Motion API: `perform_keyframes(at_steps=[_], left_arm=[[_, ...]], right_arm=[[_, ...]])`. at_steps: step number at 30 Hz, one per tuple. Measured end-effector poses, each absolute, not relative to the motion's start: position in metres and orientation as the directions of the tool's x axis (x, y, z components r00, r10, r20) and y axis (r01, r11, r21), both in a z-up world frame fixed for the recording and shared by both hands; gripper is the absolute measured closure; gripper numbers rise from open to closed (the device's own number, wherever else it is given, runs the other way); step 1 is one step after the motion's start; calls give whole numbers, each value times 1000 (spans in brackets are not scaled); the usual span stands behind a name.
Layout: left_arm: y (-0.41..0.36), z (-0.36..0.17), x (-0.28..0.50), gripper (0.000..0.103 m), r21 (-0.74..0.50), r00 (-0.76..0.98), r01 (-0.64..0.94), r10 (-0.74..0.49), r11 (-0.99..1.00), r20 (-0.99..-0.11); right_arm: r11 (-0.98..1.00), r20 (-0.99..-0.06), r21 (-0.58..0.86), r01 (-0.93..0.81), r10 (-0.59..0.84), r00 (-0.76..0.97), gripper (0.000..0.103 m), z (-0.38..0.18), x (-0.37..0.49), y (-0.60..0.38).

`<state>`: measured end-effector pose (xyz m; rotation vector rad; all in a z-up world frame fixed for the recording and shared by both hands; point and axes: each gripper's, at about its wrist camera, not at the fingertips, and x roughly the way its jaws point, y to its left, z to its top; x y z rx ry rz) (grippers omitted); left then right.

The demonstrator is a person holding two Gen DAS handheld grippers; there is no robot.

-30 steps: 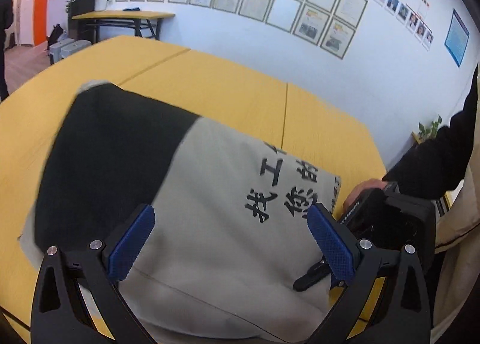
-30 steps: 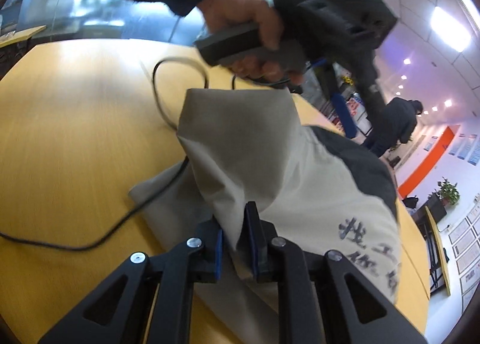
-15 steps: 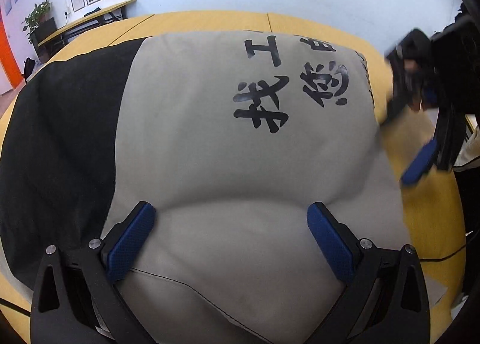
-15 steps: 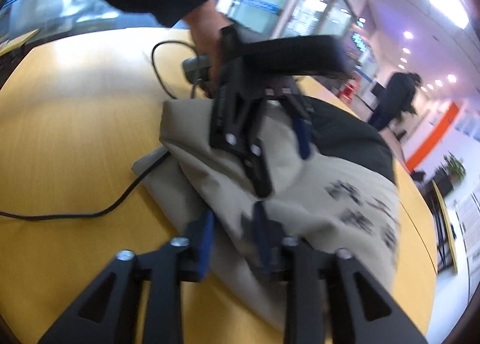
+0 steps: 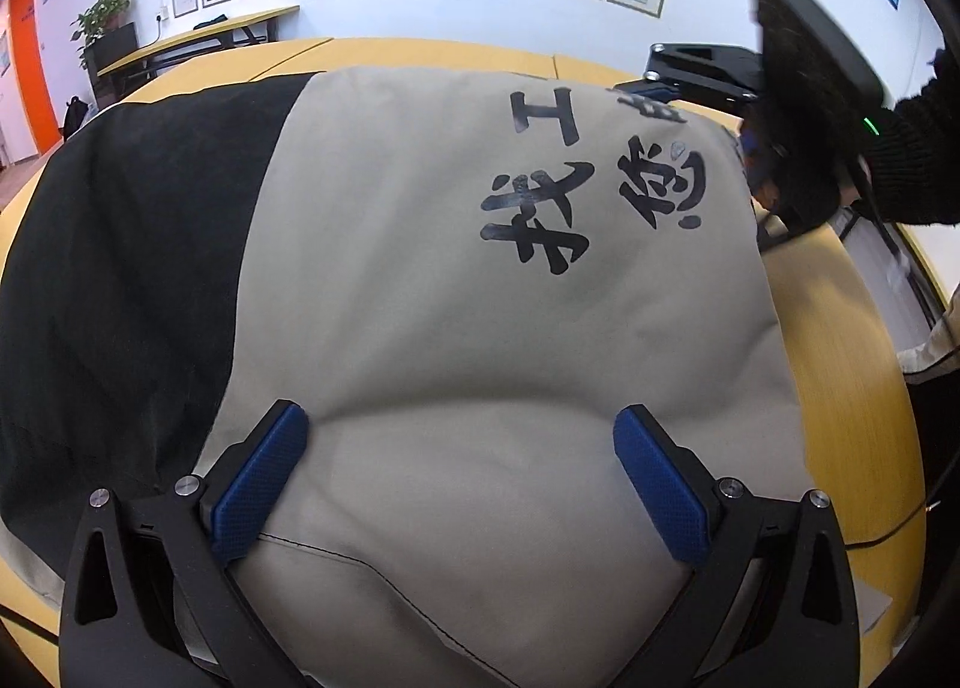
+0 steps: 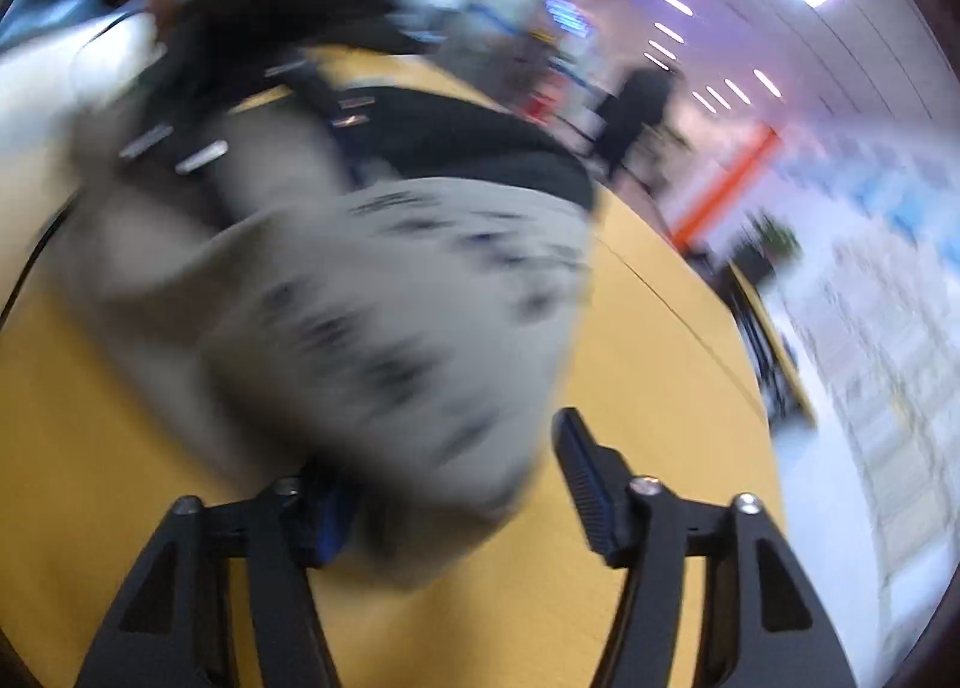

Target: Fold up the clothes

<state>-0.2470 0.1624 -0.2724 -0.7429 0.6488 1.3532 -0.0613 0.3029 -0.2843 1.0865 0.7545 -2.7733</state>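
Observation:
A folded grey and black garment (image 5: pixel 420 292) with black characters printed on it lies on the yellow table (image 5: pixel 852 406). My left gripper (image 5: pixel 459 478) is open, its blue pads (image 5: pixel 258 484) resting on the near grey part of the cloth. In the right wrist view, which is blurred by motion, the same garment (image 6: pixel 390 292) lies ahead. My right gripper (image 6: pixel 456 484) is open at the cloth's near edge, holding nothing. The right gripper also shows in the left wrist view (image 5: pixel 708 72) at the garment's far right corner.
A black cable (image 5: pixel 900 526) runs over the table's right edge. A person's dark sleeve (image 5: pixel 918 159) is at the right. The table (image 6: pixel 648 352) has a seam across it. A second table (image 5: pixel 198 36) and a plant (image 5: pixel 105 12) stand by the far wall.
My right gripper has opened and let go of the grey cloth, then swung to the right. My left gripper has lowered onto the garment and stays open.

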Motion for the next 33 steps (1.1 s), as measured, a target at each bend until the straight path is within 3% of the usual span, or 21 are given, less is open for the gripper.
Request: perform_keyframes(at_steps=[3,9,13,17,24,27,33], left_arm=[[168,-274,-246,0,-104,122,-993,612,65,-782],[177,-274,-243,0,-116,137,-990,606,75,-784],[177,-273,-240,0,-114,154,-988,601,104,-784],[178,-272,-241,0,-111,150,-989,602,102,-784],[163,-271,-252,0,-112,150,-989,603,100,-783],[171,-271,-249,0,-115,149,-989,605,95,-783],[185,-270,-243,0,-109,126,-992,612,65,-781]], right_arm=[[-921,-697,-357,153,154,-700,40,-282,-62,333],[-993,-793,-96,62,39,-608,37,-274,-56,373],[-998,-845,-12,66,-26,-535,32,-259,-27,386],[-972,-891,-62,226,-49,-452,33,-235,-21,378],[-695,-841,-23,719,-375,-390,36,-146,-68,334],[-560,-891,-13,829,-369,-264,44,-175,-85,320],[-257,-962,57,965,-274,-16,40,-237,-116,293]])
